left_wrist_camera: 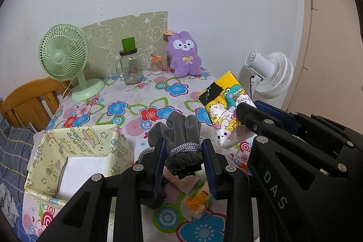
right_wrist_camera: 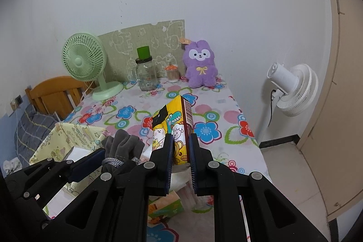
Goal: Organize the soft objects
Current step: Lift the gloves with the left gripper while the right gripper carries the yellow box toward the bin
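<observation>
With the left gripper [left_wrist_camera: 183, 151] pinching the grey gloves [left_wrist_camera: 181, 140] and the right gripper [right_wrist_camera: 180, 151] pinching the tissue pack [right_wrist_camera: 174, 128], each should clear the yellow box [left_wrist_camera: 74, 146] rim before releasing.

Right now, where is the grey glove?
In the left wrist view, the grey glove is held between the left gripper's fingers, right of the yellow box.

I see grey gloves [left_wrist_camera: 181, 142], cord-bound, fingers up, and a yellow cartoon pack [right_wrist_camera: 174, 135], both lifted above the table.
</observation>
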`<state>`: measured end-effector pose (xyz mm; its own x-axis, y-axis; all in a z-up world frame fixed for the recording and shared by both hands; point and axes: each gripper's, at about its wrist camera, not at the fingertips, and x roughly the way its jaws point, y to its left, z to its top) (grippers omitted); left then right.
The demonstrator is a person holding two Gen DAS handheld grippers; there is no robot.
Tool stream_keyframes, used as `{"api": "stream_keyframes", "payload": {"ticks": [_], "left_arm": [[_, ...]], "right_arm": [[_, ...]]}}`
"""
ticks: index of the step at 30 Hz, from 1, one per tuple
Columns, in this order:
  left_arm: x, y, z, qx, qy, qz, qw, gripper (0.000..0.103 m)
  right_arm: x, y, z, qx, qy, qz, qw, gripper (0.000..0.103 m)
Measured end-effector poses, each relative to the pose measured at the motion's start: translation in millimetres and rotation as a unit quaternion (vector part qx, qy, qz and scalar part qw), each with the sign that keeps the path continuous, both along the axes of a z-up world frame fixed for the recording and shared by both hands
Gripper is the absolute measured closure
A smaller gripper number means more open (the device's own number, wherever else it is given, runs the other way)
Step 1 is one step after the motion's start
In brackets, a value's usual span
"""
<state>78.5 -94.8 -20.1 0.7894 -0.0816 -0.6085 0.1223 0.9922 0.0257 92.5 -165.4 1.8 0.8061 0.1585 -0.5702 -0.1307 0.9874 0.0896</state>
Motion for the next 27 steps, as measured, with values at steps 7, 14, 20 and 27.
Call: {"api": "stream_keyframes", "payload": {"ticks": [7,14,20,27], "left_arm": [[-1,11,5,0.003,-0.002,-0.003,1.0,0.071],[-2,27,10,0.009,-0.007,-0.005,0.9999,0.071],[-3,47,14,0.006,-0.009,0.004,0.9999,0.071],[-3,70,17,0.017,-0.015,0.02,0.9995,0.071]], "right_arm": [[0,11,5,-0.005,-0.001,-0.001,1.0,0.086],[0,28,10,-0.007,-0.005,-0.002,1.0,0.086],[1,47,15,-0.016,-0.01,0.009,1.0,0.086],[6,71,15,-0.007,-0.005,0.033,0.999,0.087]]}}
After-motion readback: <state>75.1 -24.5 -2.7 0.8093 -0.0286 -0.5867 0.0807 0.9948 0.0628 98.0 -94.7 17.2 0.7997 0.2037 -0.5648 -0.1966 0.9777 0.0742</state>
